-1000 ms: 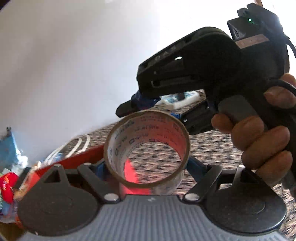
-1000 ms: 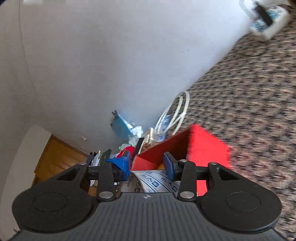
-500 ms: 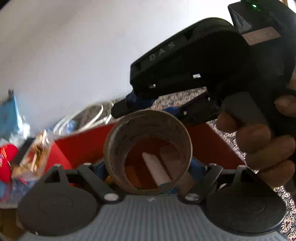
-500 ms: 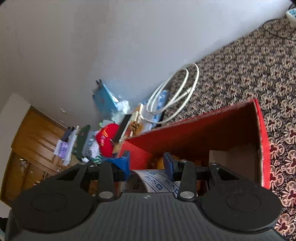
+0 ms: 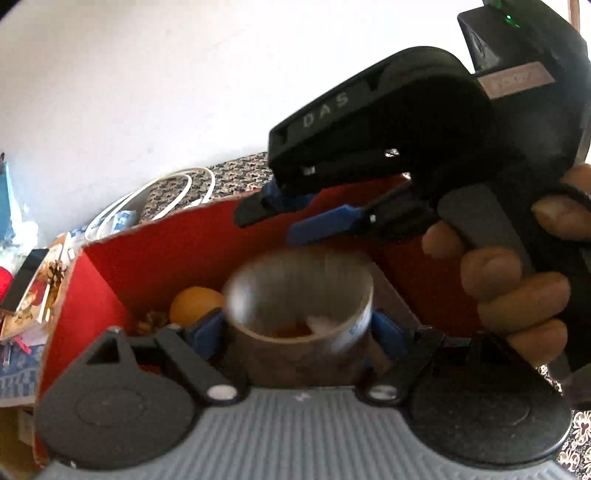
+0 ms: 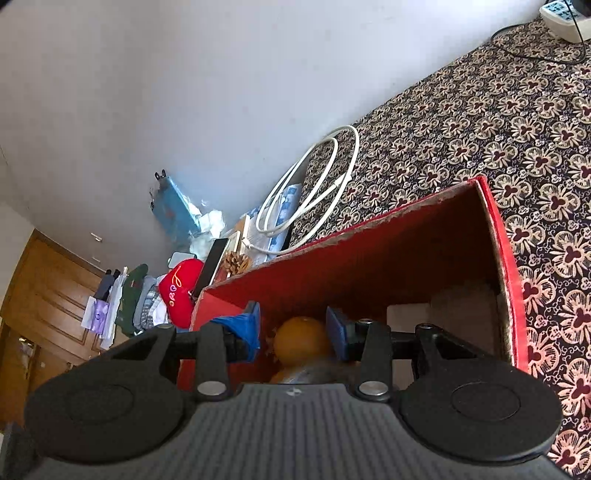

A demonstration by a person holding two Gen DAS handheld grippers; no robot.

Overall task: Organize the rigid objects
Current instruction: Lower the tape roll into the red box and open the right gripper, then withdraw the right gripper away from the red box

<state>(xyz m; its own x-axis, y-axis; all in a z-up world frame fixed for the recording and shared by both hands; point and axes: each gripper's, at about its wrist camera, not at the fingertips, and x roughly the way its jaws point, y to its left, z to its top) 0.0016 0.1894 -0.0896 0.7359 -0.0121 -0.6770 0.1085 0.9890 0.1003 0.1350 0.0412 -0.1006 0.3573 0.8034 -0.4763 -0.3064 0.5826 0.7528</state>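
Note:
My left gripper (image 5: 297, 326) is shut on a brown tape roll (image 5: 299, 354), whose rim is blurred, and holds it over the open red box (image 5: 155, 251). An orange ball (image 5: 192, 302) lies inside the box. A hand holds my right gripper (image 5: 269, 225) just above and beyond the roll, its blue pads a little apart with nothing between them. In the right wrist view the right gripper (image 6: 293, 326) points down into the red box (image 6: 369, 266), over the orange ball (image 6: 299, 339) and a cardboard flap (image 6: 461, 314).
The box stands on a patterned carpet (image 6: 480, 110) near a white wall. A white cable coil (image 6: 314, 184), a pine cone (image 6: 236, 262), a red cushion (image 6: 181, 295) and other clutter lie beyond its left side. A power strip (image 6: 565, 18) lies far right.
Both grippers have moved over the red box and tipped downward, so its inside and the orange ball now show. The tape roll stays in the left gripper.

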